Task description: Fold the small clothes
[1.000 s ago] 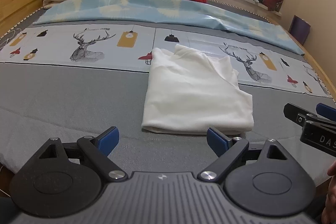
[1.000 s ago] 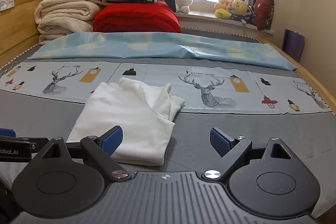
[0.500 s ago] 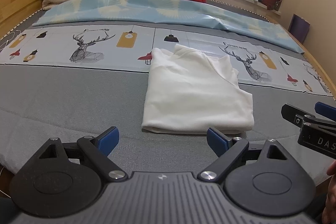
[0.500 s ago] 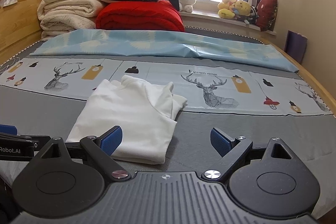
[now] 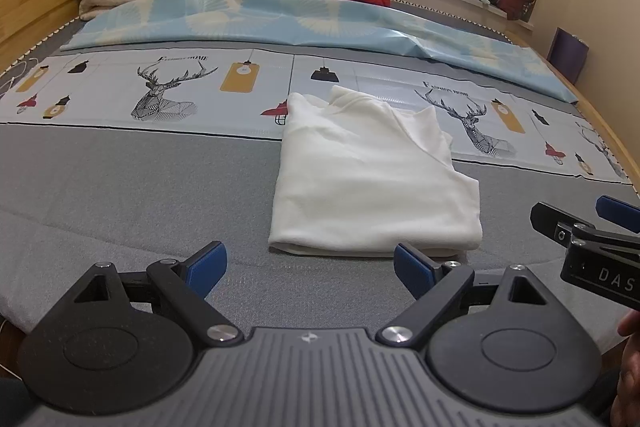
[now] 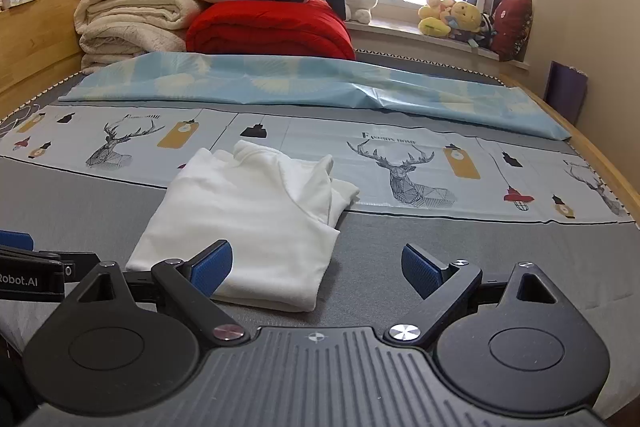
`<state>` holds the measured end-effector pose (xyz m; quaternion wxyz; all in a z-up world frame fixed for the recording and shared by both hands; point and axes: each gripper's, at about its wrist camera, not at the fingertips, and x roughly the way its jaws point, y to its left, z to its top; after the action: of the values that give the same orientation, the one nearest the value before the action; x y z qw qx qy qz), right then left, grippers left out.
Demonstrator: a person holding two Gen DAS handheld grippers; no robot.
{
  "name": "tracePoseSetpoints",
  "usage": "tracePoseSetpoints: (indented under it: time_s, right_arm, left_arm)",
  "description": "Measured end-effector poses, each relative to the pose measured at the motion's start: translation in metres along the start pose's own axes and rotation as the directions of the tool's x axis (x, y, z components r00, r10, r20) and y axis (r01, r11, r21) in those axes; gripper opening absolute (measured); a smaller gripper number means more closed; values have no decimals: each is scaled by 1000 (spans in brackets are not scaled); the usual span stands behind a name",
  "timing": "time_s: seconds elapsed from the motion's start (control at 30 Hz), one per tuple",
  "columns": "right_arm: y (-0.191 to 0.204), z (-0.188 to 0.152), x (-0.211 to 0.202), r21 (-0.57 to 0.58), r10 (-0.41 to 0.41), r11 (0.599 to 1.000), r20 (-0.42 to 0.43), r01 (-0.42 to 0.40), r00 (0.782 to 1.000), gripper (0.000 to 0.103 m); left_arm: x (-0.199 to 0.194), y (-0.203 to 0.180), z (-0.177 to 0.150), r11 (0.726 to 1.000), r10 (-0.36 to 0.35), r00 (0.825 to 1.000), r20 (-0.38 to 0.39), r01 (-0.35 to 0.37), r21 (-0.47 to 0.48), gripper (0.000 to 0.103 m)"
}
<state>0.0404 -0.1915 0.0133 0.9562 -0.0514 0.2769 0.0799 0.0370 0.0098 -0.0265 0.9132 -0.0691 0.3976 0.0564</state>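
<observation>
A small white garment [image 5: 372, 179] lies folded into a rough rectangle on the grey bed cover, its collar end toward the deer-print strip. In the right wrist view the same white garment [image 6: 256, 219] sits left of centre. My left gripper [image 5: 310, 267] hovers open just short of the garment's near hem, nothing between its blue pads. My right gripper [image 6: 316, 269] is open too, its left pad over the garment's near right corner without gripping it. The right gripper [image 5: 592, 227] also shows at the right edge of the left wrist view.
Behind the garment runs a deer-print strip [image 5: 168, 91], then a light blue sheet [image 5: 304, 23]. Folded cream blankets [image 6: 132, 23] and a red quilt [image 6: 268, 31] are stacked at the headboard. Plush toys [image 6: 456, 17] line the windowsill. Wooden bed rails border both sides.
Both grippers have drifted slightly, the right one rising a little and shifting right. The garment has not moved and both grippers stayed open.
</observation>
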Motion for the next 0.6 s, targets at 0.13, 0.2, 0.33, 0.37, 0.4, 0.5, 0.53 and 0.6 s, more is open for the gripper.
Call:
tracePoseSetpoints:
  time_s: [0.13, 0.2, 0.33, 0.37, 0.4, 0.5, 0.53, 0.6]
  right_arm:
    - [0, 0, 0, 2, -1, 1000, 0, 1, 1000, 92]
    - [0, 0, 0, 2, -1, 1000, 0, 1, 1000, 92]
    - [1, 0, 0, 1, -1, 1000, 0, 1, 1000, 92]
    - [1, 1, 1, 2, -1, 1000, 0, 1, 1000, 92]
    - [1, 1, 1, 2, -1, 1000, 0, 1, 1000, 92]
    - [1, 1, 1, 1, -2, 1000, -1, 2, 1000, 92]
    - [1, 0, 0, 1, -1, 1000, -1, 1, 1000, 92]
    - [1, 0, 1, 0, 0, 1000, -1, 0, 1000, 92]
  left_arm:
    - [0, -1, 0, 1000, -1, 1000, 0, 1, 3, 93]
    - [0, -1, 1, 1000, -1, 1000, 1, 1, 3, 93]
    - [0, -1, 0, 1000, -1, 1000, 3, 1, 5, 93]
    - [0, -2, 1, 1000, -2, 1000, 3, 2, 6, 93]
    - [0, -2, 0, 1000, -3, 1000, 4, 3, 8, 93]
    - [0, -2, 0, 1000, -4, 1000, 5, 4, 10, 93]
    - [0, -2, 0, 1000, -3, 1000, 5, 3, 10, 93]
    - [0, -2, 0, 1000, -4, 1000, 4, 4, 10, 93]
